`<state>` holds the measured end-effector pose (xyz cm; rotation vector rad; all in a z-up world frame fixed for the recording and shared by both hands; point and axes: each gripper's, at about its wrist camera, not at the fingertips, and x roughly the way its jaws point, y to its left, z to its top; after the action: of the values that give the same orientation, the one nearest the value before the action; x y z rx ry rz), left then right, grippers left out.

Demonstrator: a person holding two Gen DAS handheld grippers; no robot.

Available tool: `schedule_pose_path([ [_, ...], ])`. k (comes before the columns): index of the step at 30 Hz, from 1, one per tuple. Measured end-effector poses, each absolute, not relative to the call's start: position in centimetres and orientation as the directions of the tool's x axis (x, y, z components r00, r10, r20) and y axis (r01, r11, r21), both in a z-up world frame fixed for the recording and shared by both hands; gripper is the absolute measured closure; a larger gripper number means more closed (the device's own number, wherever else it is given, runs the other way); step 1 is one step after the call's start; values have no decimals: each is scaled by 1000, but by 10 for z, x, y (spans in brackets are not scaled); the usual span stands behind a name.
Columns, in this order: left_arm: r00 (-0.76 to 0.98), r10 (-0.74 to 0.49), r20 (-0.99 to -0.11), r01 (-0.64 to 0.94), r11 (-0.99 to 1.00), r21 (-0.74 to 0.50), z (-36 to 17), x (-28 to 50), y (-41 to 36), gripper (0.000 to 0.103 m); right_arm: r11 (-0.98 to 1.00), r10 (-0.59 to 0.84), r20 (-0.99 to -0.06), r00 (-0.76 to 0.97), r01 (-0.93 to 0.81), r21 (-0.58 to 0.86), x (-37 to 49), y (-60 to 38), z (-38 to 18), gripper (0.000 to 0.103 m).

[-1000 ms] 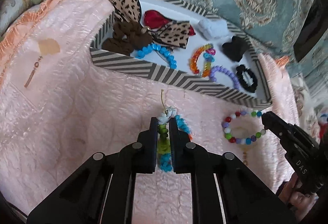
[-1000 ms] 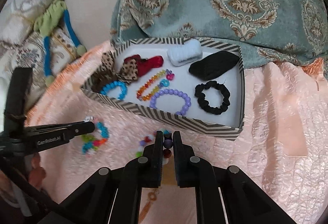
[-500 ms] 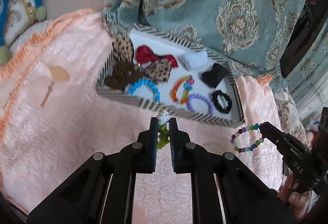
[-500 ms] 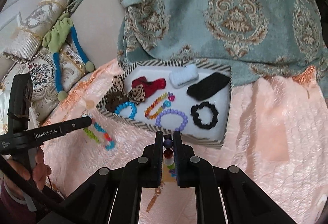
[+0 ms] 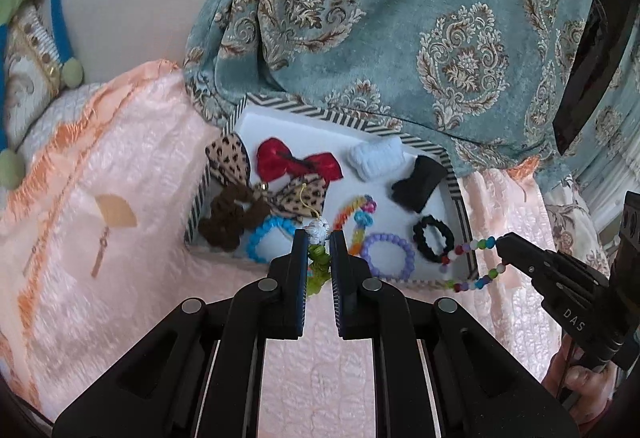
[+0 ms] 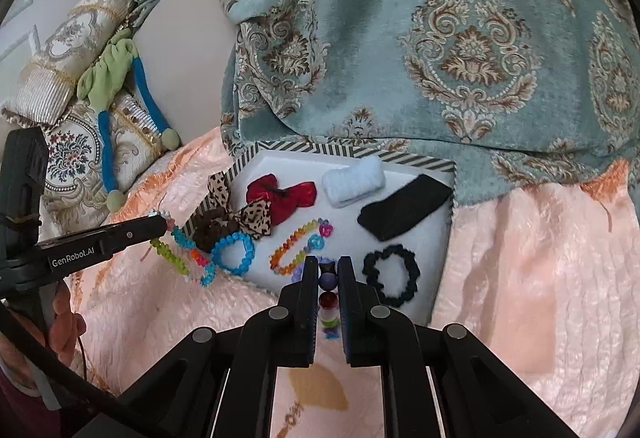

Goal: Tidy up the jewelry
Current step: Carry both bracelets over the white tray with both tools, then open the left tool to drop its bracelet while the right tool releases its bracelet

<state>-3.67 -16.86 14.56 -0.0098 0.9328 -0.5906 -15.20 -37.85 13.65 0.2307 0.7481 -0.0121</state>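
Carrying both bracelets | my left gripper (image 5: 319, 242) pinches green bead bracelet (image 6: 176, 258); right gripper (image 6: 329, 270) pinches multicolour bead bracelet (image 5: 474, 260) | striped tray (image 5: 460, 193) at 12 o'clock | light, limp, slippery; grip strand mid-loop

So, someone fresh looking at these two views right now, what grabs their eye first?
Most likely the two beaded bracelets held up in the air: the left gripper is shut on a green, blue and orange bracelet, and the right gripper on a round-bead multicolour bracelet. Next, the striped tray on the peach bedspread, already holding bows, scrunchies and three bracelets, below the teal patterned blanket.
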Motion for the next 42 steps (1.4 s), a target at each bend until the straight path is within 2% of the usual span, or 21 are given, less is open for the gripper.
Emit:
schedule_pose_path([
  [8,461,-474,-750,458,851,-257,151,5,-186,93,982,86,-707,702,62,181,-100,-371,121,94],
  [14,466,-454,-760,453,860,-236,146,45,-208,93,975,145,-728,670,29,221,-64,-377,99,94],
  [20,459,-438,-773,432,870,-236,128,86,-233,93,988,41,-772,634,89,126,-35,-398,74,94],
  [26,475,-343,-811,361,916,-176,93,117,-234,93,991,6,-785,619,101,87,-31,-405,59,94],
  [30,480,-281,-831,311,940,-138,72,131,-224,93,988,25,-798,602,109,113,-30,-406,54,94],
  [31,478,-277,-833,304,942,-139,69,133,-223,93,987,30,-801,598,111,120,-31,-405,54,93],
  [33,472,-275,-838,296,944,-144,65,135,-221,93,984,47,-795,604,109,141,-34,-406,56,74],
  [35,454,-277,-847,295,943,-150,62,135,-220,87,983,50,-783,621,108,148,-40,-404,61,66],
  [37,447,-282,-849,293,943,-159,61,131,-218,61,984,45,-779,626,107,143,-43,-401,64,66],
  [39,450,-296,-843,294,940,-173,65,126,-216,56,981,53,-775,629,111,158,-49,-400,67,66],
  [42,440,-308,-844,295,937,-189,73,113,-211,56,979,52,-772,633,119,164,-56,-398,69,66],
])
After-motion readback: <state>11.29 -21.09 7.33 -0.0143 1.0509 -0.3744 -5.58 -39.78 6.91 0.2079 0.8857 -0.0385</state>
